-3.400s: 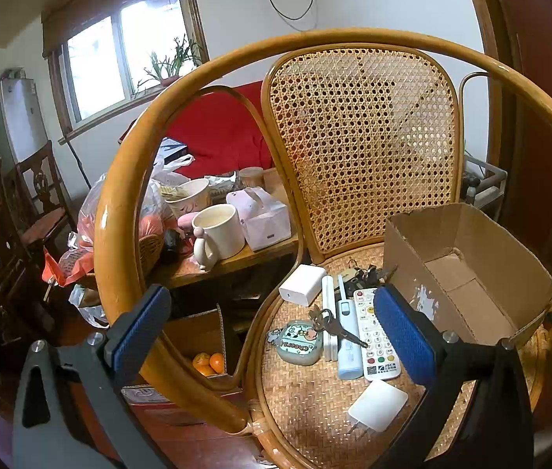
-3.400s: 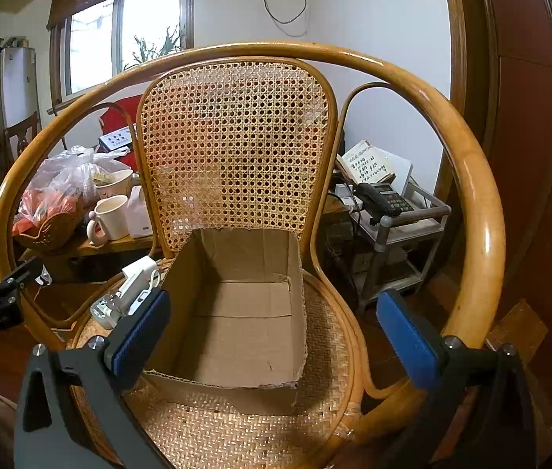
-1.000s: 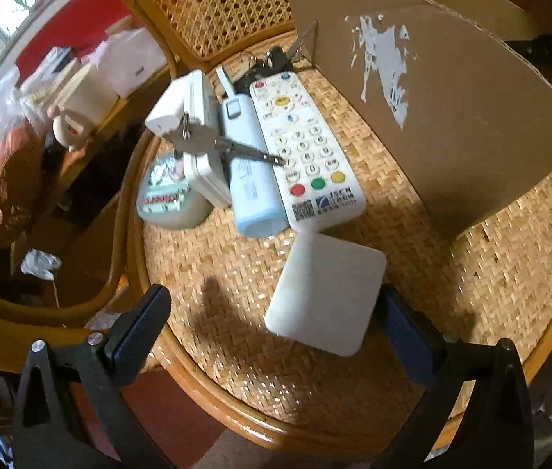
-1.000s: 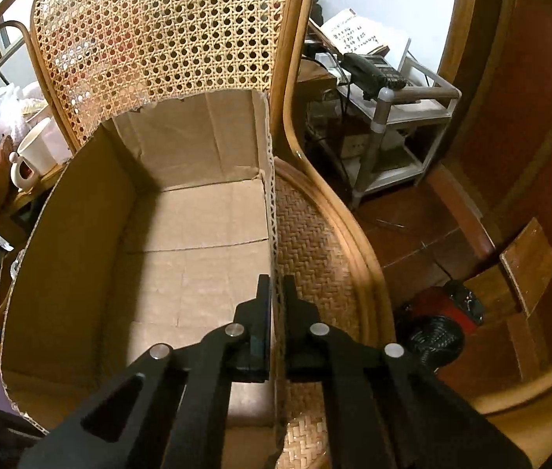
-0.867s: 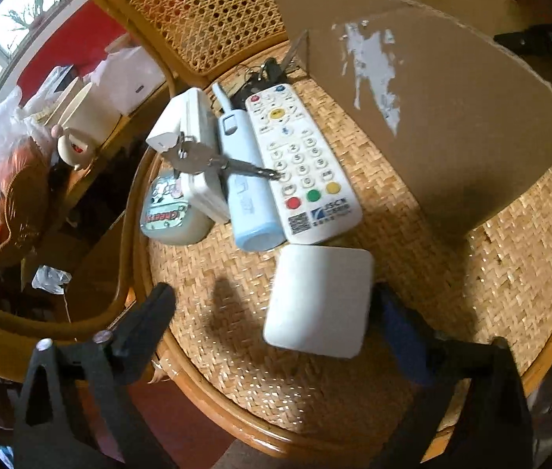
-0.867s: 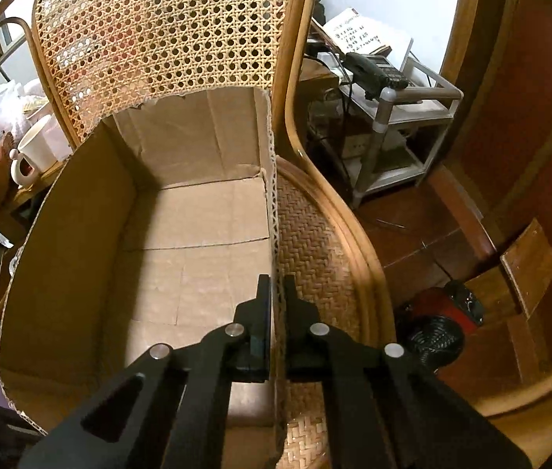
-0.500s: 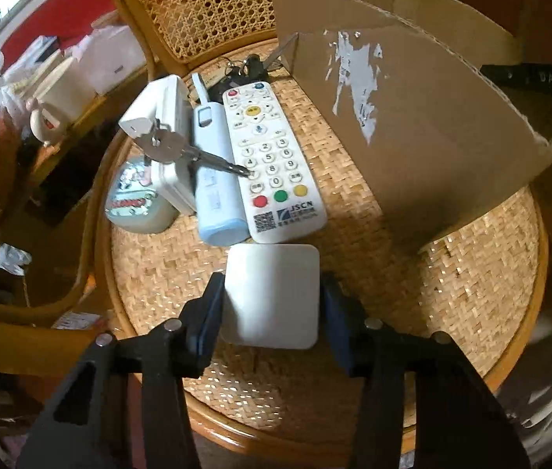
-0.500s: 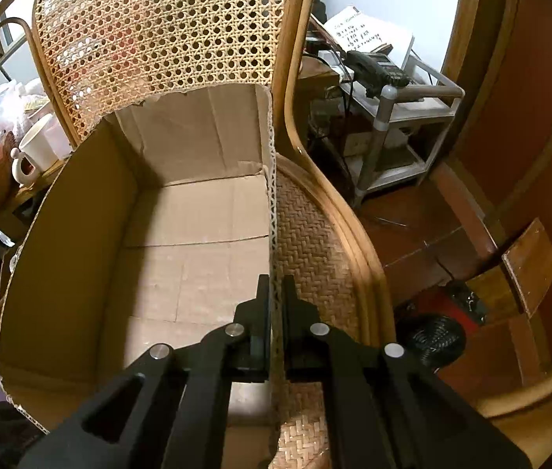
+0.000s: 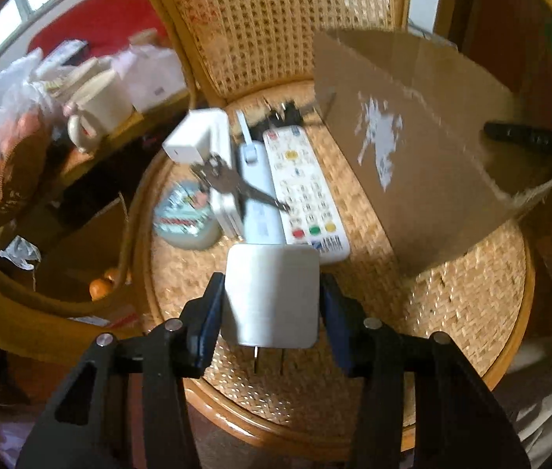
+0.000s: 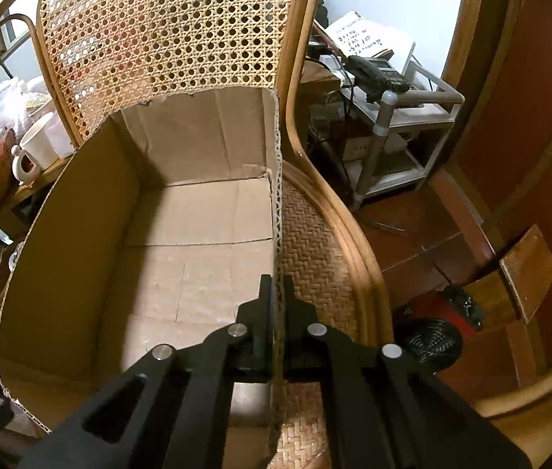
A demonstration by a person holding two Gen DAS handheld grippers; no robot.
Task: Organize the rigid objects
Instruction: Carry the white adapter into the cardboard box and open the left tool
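White charger block (image 9: 272,293), flat square with rounded corners and two metal prongs (image 9: 268,359) pointing back at the camera, is pinched between my left gripper (image 9: 272,312) pads, which press its two side edges. It sits above the front of the woven rattan chair seat (image 9: 451,312); I can't tell whether it's clear of the weave.

Just beyond it lies a row on the seat: white remote (image 9: 303,191) with coloured buttons, pale blue slim device (image 9: 256,191), white adapter brick (image 9: 201,136), with a bunch of metal keys (image 9: 233,183) lying across all three. A round greenish tin (image 9: 186,215) sits beside them at the seat's left edge. Black cables (image 9: 287,111) are at the back by the cane backrest.

Cardboard box (image 10: 197,234) stands on the right of the seat, open top, corrugated torn rim, bare floor inside. Its near wall (image 9: 432,156), with a white torn-label patch, stands between the charger and the box's inside.

My right gripper (image 10: 276,293) is clamped on the box's right wall, one pad on each face of the cardboard edge.

Left of the chair there's a cluttered side table with a cream mug (image 9: 100,105) and plastic bags (image 9: 10,125). Left view is motion-blurred.
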